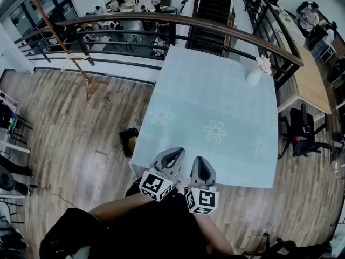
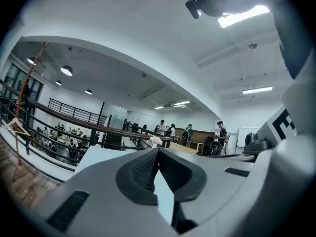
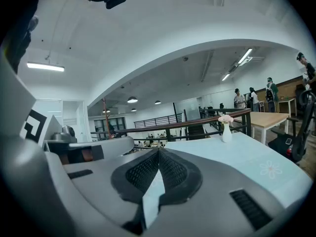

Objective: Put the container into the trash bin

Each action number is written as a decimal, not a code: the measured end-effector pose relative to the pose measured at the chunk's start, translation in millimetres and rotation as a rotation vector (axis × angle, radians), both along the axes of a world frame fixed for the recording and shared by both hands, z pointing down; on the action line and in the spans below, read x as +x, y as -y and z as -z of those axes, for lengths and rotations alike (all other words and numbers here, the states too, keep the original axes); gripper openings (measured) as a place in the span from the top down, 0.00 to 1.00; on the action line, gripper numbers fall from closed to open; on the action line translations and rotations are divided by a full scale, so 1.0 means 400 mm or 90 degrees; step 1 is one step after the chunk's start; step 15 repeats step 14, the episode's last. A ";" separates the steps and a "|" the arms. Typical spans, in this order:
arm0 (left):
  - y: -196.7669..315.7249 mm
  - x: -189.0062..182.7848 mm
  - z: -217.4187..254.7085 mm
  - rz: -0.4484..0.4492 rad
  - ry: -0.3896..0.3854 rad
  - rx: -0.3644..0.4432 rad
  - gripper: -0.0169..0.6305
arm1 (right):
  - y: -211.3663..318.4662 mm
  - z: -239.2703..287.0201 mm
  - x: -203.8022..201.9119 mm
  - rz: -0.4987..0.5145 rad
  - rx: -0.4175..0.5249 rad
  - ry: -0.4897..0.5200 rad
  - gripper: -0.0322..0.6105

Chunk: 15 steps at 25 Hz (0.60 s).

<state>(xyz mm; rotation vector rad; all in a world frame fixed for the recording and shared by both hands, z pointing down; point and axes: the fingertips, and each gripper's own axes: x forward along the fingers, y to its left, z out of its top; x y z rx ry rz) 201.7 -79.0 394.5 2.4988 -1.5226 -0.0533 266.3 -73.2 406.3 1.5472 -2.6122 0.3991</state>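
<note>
Jaws on both grippers are pressed together at the tips, with nothing held between them. The left gripper (image 1: 173,155) and the right gripper (image 1: 199,162) sit side by side at 6 o'clock of the table (image 1: 215,90), over its near edge. Each gripper view shows the ribbed pads meeting in a point, with only pale cloth beyond.

No view shows a container. The table carries just a white vase (image 1: 254,77) of flowers at 1 o'clock. On the floor at 8 o'clock, just beside the table's left edge, stands a dark open-topped box (image 1: 128,141), which is probably the trash bin. Something tan shows inside it, too small to tell whether that is the container.

The step in hand cannot be settled from this. The scene fits a container already lying in the bin with both grippers empty. It equally fits a container somewhere out of sight that has yet to be fetched. Either way, the bin sits low and to the left, so any reach toward it would have to go down past the table's left edge.

No brand or label can be read. The marker cubes (image 1: 156,185) bear black-and-white square codes, not words, and the cloth has only faint flower prints.
</note>
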 end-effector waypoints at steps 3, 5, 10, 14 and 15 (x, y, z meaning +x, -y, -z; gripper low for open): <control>-0.016 0.013 -0.006 0.005 0.002 -0.004 0.96 | -0.013 -0.006 0.014 -0.004 -0.005 0.010 0.90; -0.026 0.010 -0.008 0.011 0.005 -0.006 0.96 | -0.017 -0.007 0.012 -0.002 -0.010 0.017 0.90; -0.053 -0.059 -0.021 0.035 -0.006 -0.011 0.96 | -0.036 -0.006 -0.065 0.029 0.000 0.007 0.90; -0.062 -0.138 -0.027 0.038 -0.012 -0.009 0.96 | -0.040 -0.005 -0.145 0.032 0.002 0.003 0.90; -0.062 -0.138 -0.027 0.038 -0.012 -0.009 0.96 | -0.040 -0.005 -0.145 0.032 0.002 0.003 0.90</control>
